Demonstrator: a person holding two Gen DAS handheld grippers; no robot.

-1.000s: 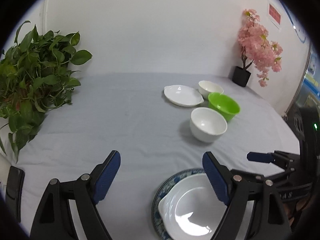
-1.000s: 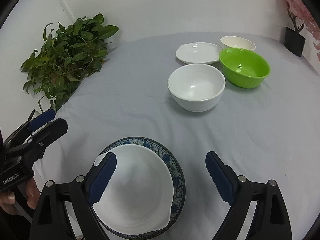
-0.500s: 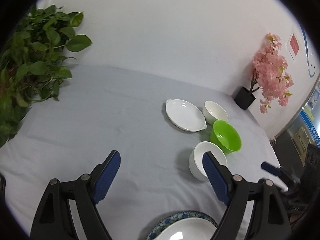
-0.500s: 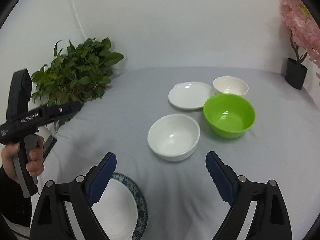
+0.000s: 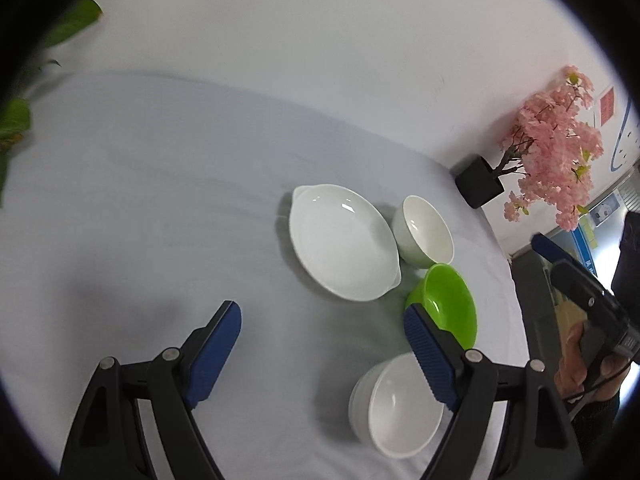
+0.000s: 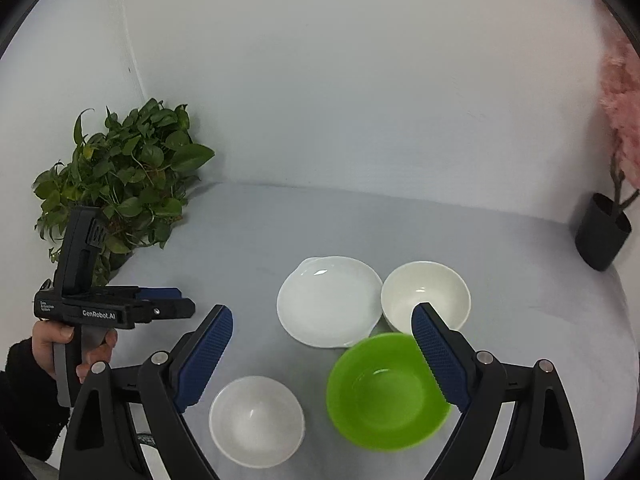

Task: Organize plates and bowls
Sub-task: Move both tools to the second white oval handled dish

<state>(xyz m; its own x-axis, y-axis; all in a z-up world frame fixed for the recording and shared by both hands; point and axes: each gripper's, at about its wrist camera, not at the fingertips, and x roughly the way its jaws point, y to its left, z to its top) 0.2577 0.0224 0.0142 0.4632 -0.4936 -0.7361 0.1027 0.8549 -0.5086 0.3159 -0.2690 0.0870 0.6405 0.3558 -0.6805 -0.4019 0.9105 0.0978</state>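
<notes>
Table: a round table under grey cloth [image 6: 520, 280] carries every dish; nothing is held.
White handled plate: the shallow white oval plate with two small ear handles [image 5: 342, 240] is seen at about 12 o'clock from the left gripper [image 5: 322, 344], well apart. Its long axis runs from 11 to 5 o'clock in the left view, a handle at each end.
Green bowl: the glossy green plastic bowl [image 6: 384, 392] lies lowest between the blue pads of the right gripper [image 6: 322, 352], toward 5 o'clock of the gap — the nearest dish to that hand.
Near white bowl: the larger white ceramic bowl [image 6: 256, 420] sits at 7 o'clock of the same gap, just beside the green bowl.
Far white bowl: the smaller cream-white bowl [image 6: 424, 296] stands at 1 o'clock, just beside the plate; contact cannot be told.
Left tongs: spread wide, gripping nothing.
Right tongs: spread wide, gripping nothing, above the dishes.
Deciding relation: the plate is judged to fall to the left hand, and a grip at a handle end suits its shape — the bowls are judged nearer the right hand.
Risk: the plate's rim is crowded at 3 to 5 o'clock by the two bowls.
</notes>
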